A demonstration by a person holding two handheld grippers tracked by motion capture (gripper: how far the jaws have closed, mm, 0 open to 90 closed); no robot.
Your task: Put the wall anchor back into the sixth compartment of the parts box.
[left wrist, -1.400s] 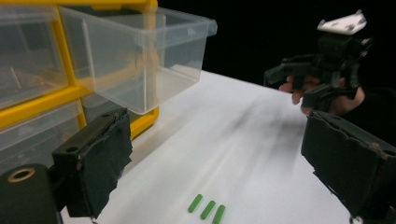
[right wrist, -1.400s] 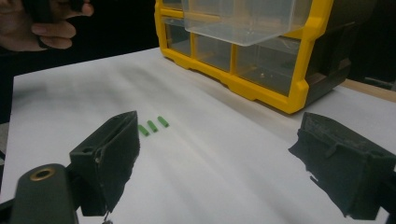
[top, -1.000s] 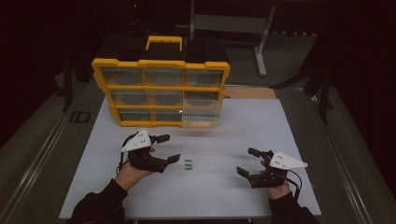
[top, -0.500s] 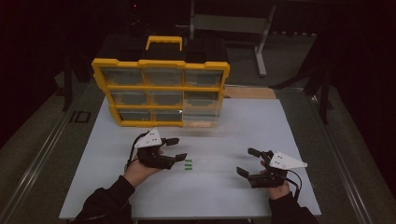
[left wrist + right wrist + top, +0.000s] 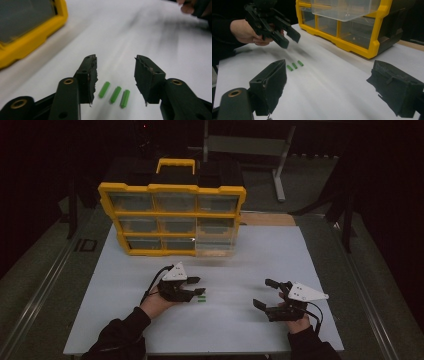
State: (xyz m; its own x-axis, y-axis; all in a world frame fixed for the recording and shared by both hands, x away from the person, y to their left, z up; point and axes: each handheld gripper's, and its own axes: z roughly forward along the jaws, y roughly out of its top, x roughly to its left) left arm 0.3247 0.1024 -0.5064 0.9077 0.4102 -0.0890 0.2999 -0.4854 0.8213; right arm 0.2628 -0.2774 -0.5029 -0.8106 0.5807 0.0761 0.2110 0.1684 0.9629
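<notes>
Three small green plugs (image 5: 201,298) (image 5: 115,94) (image 5: 294,65) lie side by side on the white table top (image 5: 260,260). My left gripper (image 5: 198,288) (image 5: 115,58) (image 5: 288,37) hangs just over them, tilted down. Its jaws have just been closing and stand partly apart. The plugs lie on the table beneath the gap, and the pads touch none of them. My right gripper (image 5: 264,293) (image 5: 329,66) rests at the table's right with its jaws wide apart and nothing in them.
A yellow-framed organizer (image 5: 172,217) (image 5: 362,37) (image 5: 30,42) with clear drawers stands upright at the back of the table. Its lower right drawer (image 5: 216,246) (image 5: 342,10) is pulled out. A metal stand (image 5: 280,165) is behind the table.
My left gripper has moved right and down to the green plugs, and its jaws have narrowed. The right gripper has stayed in place.
</notes>
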